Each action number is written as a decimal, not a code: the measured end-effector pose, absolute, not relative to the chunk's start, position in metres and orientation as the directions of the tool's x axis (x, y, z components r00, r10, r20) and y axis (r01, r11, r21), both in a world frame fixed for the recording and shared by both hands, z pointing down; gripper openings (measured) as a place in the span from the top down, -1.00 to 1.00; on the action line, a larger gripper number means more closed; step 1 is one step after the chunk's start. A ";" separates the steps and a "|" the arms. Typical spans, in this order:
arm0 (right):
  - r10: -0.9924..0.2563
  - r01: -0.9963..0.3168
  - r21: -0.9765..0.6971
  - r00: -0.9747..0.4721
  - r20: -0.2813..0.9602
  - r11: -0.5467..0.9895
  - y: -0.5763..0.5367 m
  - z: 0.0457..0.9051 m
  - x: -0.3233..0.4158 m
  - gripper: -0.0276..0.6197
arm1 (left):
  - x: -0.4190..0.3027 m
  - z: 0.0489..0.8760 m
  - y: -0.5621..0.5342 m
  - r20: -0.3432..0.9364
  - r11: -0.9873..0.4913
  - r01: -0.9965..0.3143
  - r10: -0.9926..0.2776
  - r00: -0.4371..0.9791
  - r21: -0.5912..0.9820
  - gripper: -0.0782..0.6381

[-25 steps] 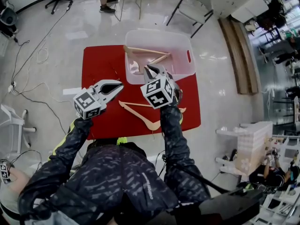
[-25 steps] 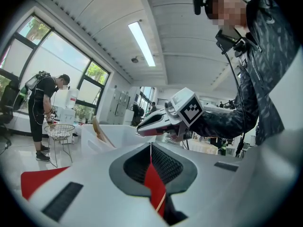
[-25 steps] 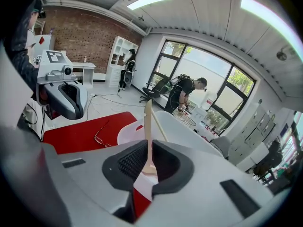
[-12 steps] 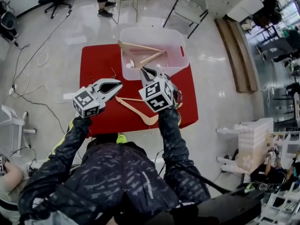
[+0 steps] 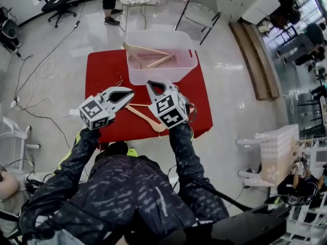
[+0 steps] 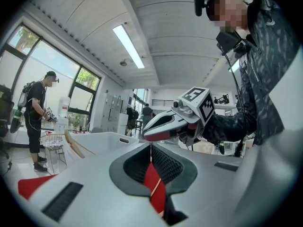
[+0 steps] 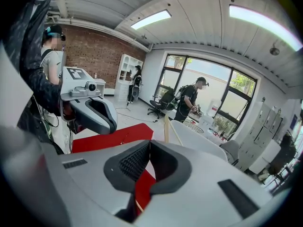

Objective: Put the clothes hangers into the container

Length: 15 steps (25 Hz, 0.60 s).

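My left tool (image 5: 130, 92) and right tool (image 5: 150, 85) are both shut and empty above the pale wooden clothes hanger (image 5: 146, 118) on the red desk (image 5: 104, 70), near the clear plastic container (image 5: 158, 74).

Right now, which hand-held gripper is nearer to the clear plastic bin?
Right. The right hand-held gripper points at the near wall of the bin, just short of it. The left hand-held gripper hovers farther back, off the bin's near left corner.
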State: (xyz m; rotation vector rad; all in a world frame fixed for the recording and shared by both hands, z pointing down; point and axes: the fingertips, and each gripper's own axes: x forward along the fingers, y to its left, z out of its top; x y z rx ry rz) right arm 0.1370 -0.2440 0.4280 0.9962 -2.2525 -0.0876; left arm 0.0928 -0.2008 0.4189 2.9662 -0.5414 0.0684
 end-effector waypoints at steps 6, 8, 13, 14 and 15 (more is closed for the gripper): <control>-0.670 -0.632 0.297 -0.502 0.547 0.716 -0.209 0.428 0.138 0.87 | 0.097 0.413 -0.179 0.051 -0.926 -0.359 -0.355 0.933 0.114 0.75; -0.667 -0.634 0.291 -0.501 0.552 0.717 -0.198 0.427 0.142 0.87 | 0.100 0.412 -0.172 0.055 -0.924 -0.366 -0.362 0.930 0.113 0.75; -0.666 -0.640 0.280 -0.503 0.551 0.715 -0.171 0.428 0.145 0.87 | 0.103 0.408 -0.157 0.051 -0.922 -0.369 -0.366 0.929 0.114 0.75; -0.665 -0.641 0.279 -0.503 0.552 0.716 -0.166 0.430 0.145 0.87 | 0.104 0.410 -0.155 0.052 -0.924 -0.366 -0.362 0.931 0.113 0.75; -0.665 -0.641 0.278 -0.502 0.553 0.716 -0.162 0.433 0.145 0.87 | 0.106 0.411 -0.152 0.053 -0.925 -0.364 -0.360 0.932 0.110 0.75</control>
